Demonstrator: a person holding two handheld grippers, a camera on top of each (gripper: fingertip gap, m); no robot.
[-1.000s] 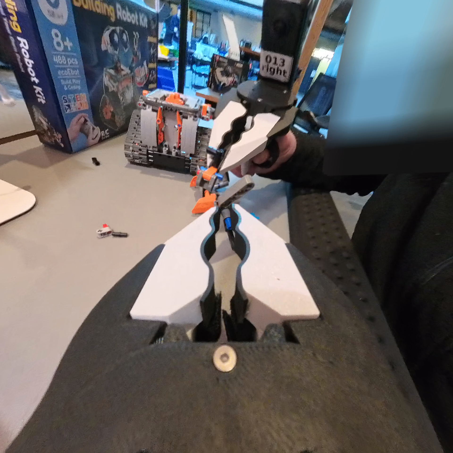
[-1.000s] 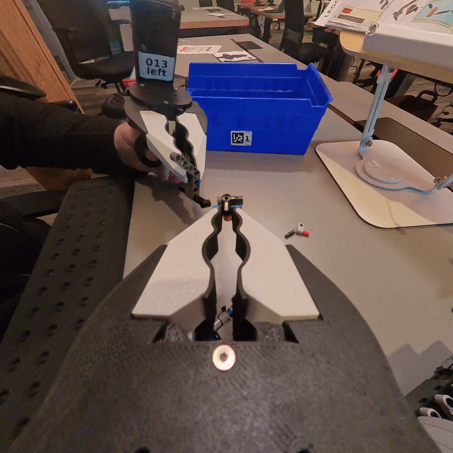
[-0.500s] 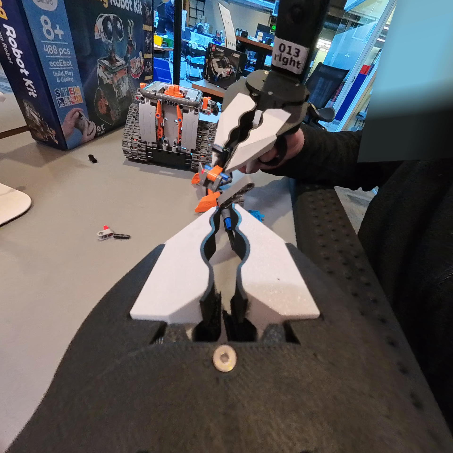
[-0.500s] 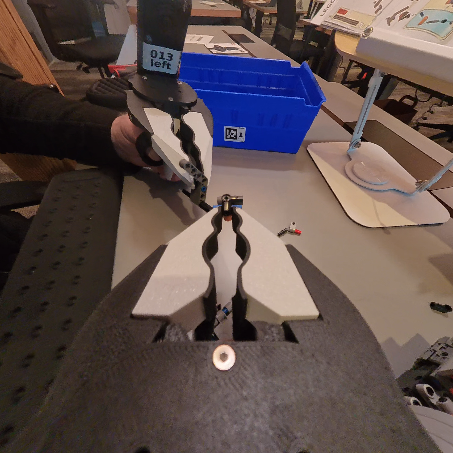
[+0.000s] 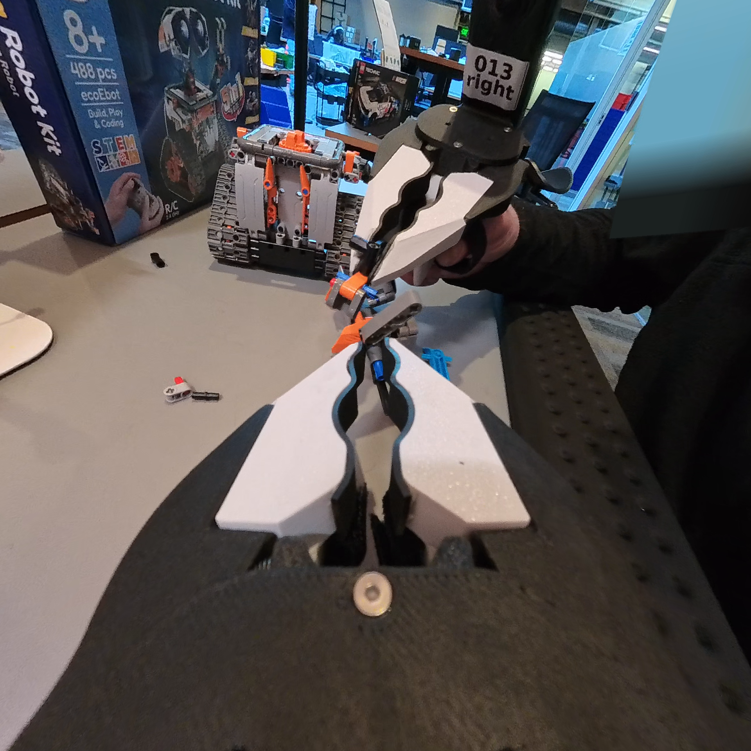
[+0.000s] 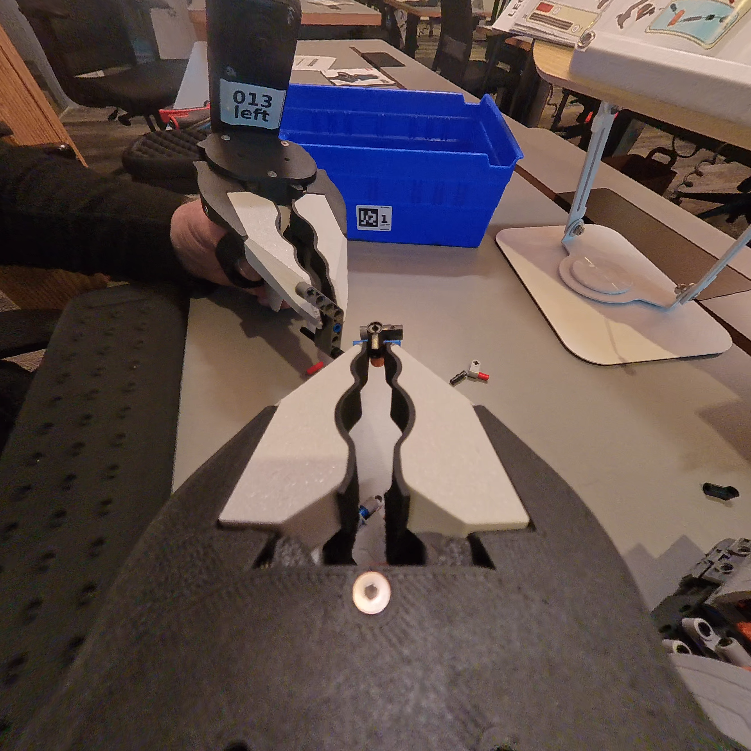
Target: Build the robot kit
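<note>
The left gripper (image 5: 373,350) has its jaws clenched on a grey beam (image 5: 391,317), a holed plastic strip with a blue pin (image 5: 377,365) below it, held above the worktop (image 5: 122,325). The right gripper (image 6: 376,345) is clenched on a small black connector (image 6: 380,331) with an orange part (image 5: 351,286) hanging beneath, just beside the beam. Both pieces look light, stiff and smooth, so they could twist or slip in a pinch; the beam's flat sides look like the surest hold, and the connector's body rather than its pins. A tracked model (image 5: 284,203), a kit box (image 5: 101,101), a blue bin (image 6: 406,162) and a loose small piece (image 6: 471,372) stand or lie around on the worktop.
</note>
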